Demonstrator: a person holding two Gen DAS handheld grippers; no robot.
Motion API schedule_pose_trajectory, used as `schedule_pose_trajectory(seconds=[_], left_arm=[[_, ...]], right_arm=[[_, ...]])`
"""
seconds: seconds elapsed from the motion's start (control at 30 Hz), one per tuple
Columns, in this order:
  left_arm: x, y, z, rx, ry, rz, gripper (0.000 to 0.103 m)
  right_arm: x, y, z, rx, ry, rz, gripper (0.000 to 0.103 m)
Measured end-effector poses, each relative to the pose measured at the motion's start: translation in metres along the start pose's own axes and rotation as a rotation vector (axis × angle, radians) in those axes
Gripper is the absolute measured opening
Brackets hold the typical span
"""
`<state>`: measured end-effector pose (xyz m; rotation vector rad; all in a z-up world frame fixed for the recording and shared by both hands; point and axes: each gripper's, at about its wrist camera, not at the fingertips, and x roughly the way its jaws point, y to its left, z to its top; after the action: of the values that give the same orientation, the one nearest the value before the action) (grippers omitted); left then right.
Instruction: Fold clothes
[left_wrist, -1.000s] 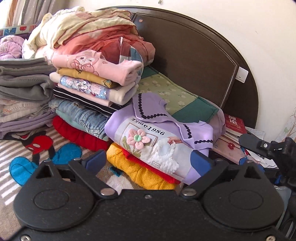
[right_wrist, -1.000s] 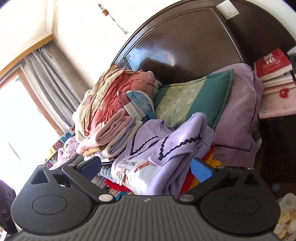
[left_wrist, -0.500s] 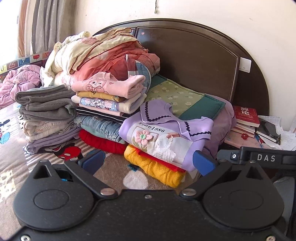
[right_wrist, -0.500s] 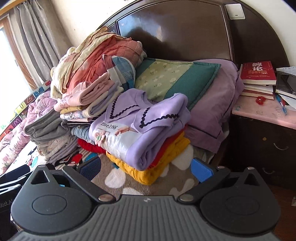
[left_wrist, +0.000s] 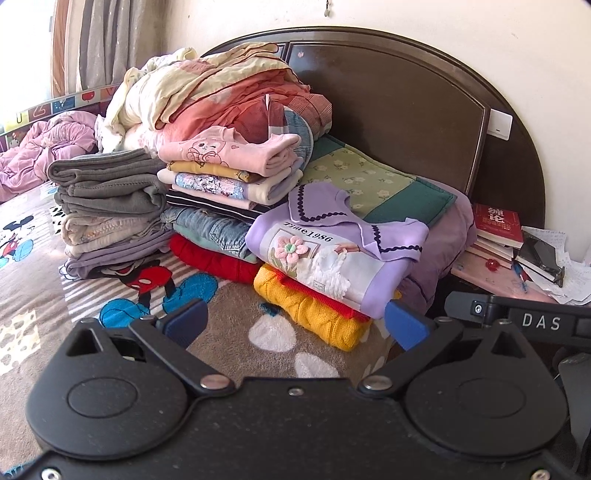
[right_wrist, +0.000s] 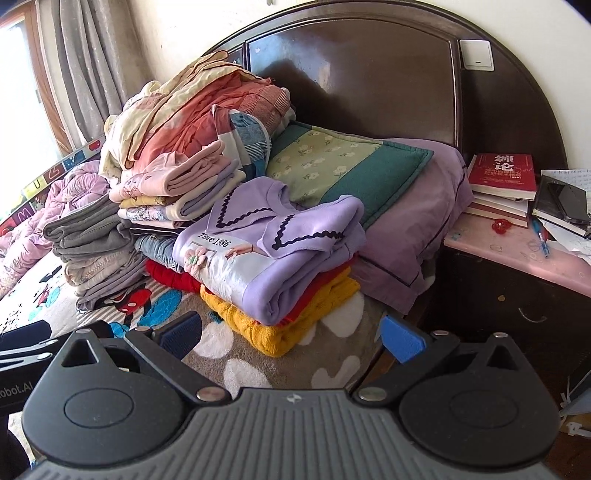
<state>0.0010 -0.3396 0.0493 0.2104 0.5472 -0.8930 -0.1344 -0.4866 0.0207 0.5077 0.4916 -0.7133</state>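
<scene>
A folded lilac sweatshirt (left_wrist: 332, 251) (right_wrist: 266, 254) printed "Time 1986" lies on top of a red and a yellow knit (left_wrist: 314, 314) (right_wrist: 280, 328) near the bed's head. Left of it rise a stack topped by a pink top (left_wrist: 229, 151) (right_wrist: 173, 177) and a grey stack (left_wrist: 107, 192) (right_wrist: 92, 236). My left gripper (left_wrist: 295, 325) hangs open and empty above the blanket, a short way back from the lilac pile. My right gripper (right_wrist: 291, 338) is likewise open and empty, facing the same pile.
A cartoon-print blanket (left_wrist: 140, 288) covers the bed. A green floral pillow (left_wrist: 369, 184) leans on the dark headboard (left_wrist: 399, 110). Loose bedding (left_wrist: 207, 92) is heaped behind the stacks. A nightstand (right_wrist: 517, 266) with red books (right_wrist: 502, 173) stands at the right.
Both grippers have drawn back from the lilac pile and levelled out, so the stacks look smaller and farther. Both stayed open. The clothes have not moved.
</scene>
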Motion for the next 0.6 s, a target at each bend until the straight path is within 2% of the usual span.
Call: schedule_pose_trajectory(seconds=[0.3,0.6], left_arm=[[-0.009,-0.004,-0.006,0.006,-0.023,-0.009,0.103],[-0.010,-0.007,-0.010,0.006,-0.009,-0.037,0.103]], right_arm=[[-0.011,0.007,-0.003,-0.033,-0.013,-0.014,0.103],[-0.015,0.004,-0.008,-0.037,-0.003,-0.028,0.103]])
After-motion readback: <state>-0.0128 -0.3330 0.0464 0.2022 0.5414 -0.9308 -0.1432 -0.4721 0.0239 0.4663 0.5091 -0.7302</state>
